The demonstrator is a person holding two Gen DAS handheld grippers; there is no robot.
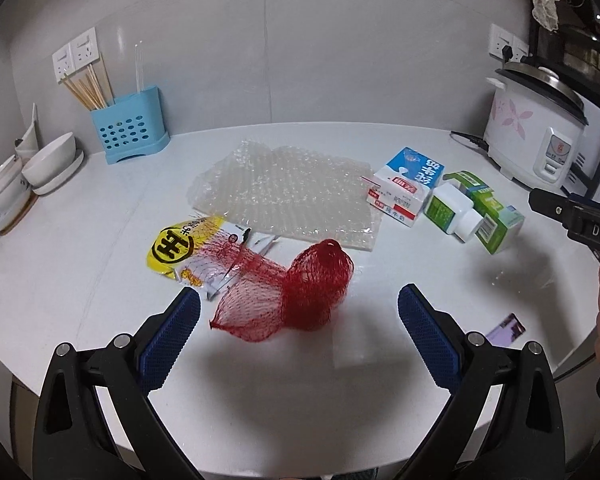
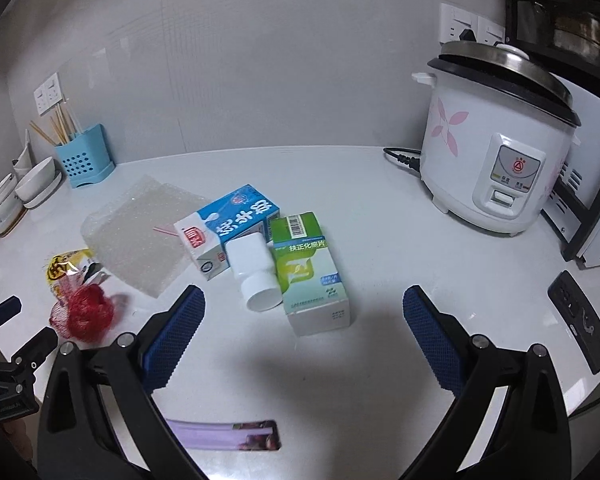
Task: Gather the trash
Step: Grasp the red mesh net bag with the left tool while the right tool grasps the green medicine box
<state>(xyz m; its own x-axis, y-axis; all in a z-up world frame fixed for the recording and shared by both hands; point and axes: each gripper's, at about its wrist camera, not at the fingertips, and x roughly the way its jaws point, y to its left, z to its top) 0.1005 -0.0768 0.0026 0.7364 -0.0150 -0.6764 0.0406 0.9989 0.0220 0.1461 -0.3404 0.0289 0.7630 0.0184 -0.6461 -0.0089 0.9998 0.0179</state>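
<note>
Trash lies on a white counter (image 1: 100, 240). A red mesh net (image 1: 300, 292) lies just ahead of my open, empty left gripper (image 1: 299, 304), partly over a yellow snack wrapper (image 1: 180, 246). Behind them lies a sheet of bubble wrap (image 1: 288, 196). A blue-and-white milk carton (image 2: 228, 230), a white pill bottle (image 2: 254, 276) and a green medicine box (image 2: 308, 276) lie together ahead of my open, empty right gripper (image 2: 303, 306). A purple wrapper (image 2: 228, 434) lies below the right gripper's fingers. The net also shows in the right wrist view (image 2: 86, 312).
A white rice cooker (image 2: 496, 148) with its cord stands at the right. A blue chopstick holder (image 1: 130, 126) and stacked white bowls (image 1: 40, 168) stand at the back left. A black power strip (image 2: 580, 320) lies at the right edge. The counter's front edge is close.
</note>
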